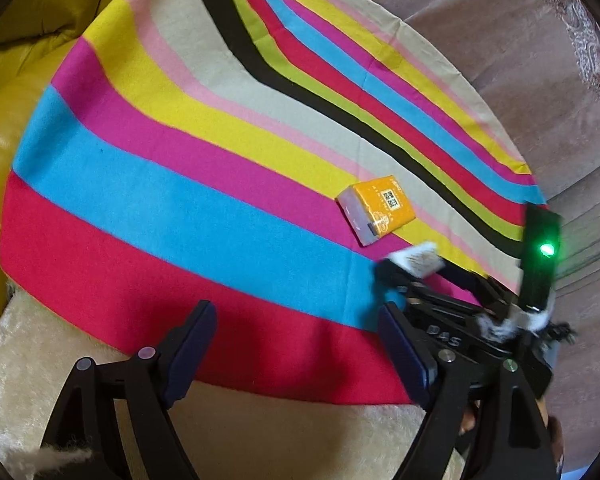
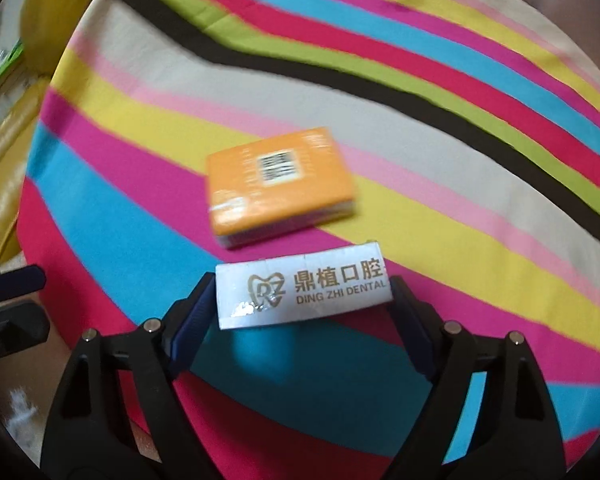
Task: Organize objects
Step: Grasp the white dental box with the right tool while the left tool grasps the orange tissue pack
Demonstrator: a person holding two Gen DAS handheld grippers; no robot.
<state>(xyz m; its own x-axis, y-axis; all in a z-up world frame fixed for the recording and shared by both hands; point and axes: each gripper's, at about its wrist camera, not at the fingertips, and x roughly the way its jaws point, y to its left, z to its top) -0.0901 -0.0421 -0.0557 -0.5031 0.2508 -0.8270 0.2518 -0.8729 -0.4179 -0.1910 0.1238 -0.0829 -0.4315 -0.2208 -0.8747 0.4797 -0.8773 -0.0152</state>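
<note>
An orange tissue pack (image 1: 380,208) (image 2: 280,184) lies flat on the striped cloth (image 1: 180,160) (image 2: 460,208). A white pack printed "DING ZHI DENTAL" (image 2: 304,292) (image 1: 418,258) sits crosswise between the pads of my right gripper (image 2: 302,294) (image 1: 420,270), which is shut on its two short ends. It hangs just in front of the orange pack, apart from it. My left gripper (image 1: 298,312) stands open with nothing between its fingers, over the red stripe at the cloth's near edge. One of its fingers (image 2: 16,278) shows at the left edge of the right wrist view.
The cloth covers a cream plush cushion (image 1: 40,352). A yellow leather seat (image 1: 4,120) borders it on the left, and brown plush upholstery (image 1: 500,60) lies to the right. A black device with a green light (image 1: 542,256) rides on the right gripper.
</note>
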